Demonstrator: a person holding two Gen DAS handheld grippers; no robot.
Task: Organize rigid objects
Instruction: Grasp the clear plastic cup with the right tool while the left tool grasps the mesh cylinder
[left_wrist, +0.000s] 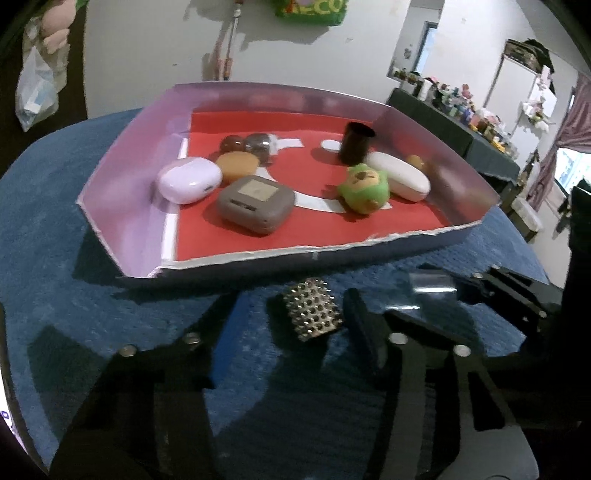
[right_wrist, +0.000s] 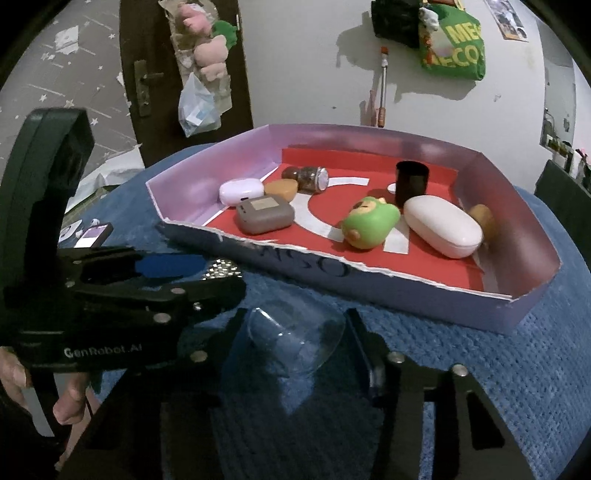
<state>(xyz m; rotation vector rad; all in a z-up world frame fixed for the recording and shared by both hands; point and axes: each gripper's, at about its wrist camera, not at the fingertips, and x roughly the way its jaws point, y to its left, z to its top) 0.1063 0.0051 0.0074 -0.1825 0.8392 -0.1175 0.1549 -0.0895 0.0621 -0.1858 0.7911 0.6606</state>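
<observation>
Your left claw (left_wrist: 295, 332) stands wide around the studded metal piece (left_wrist: 312, 314) and your right claw (right_wrist: 291, 347) wide around the clear glass cup (right_wrist: 295, 336), both on the blue cloth before the tray (right_wrist: 406, 295), probably ready for gripping.

My left wrist camera looks forward along my fingers, low and close over the blue cloth (left_wrist: 74, 295); my right looks likewise from beside it. Both share the tray (left_wrist: 258, 256) (right_wrist: 406, 291) just ahead.
</observation>
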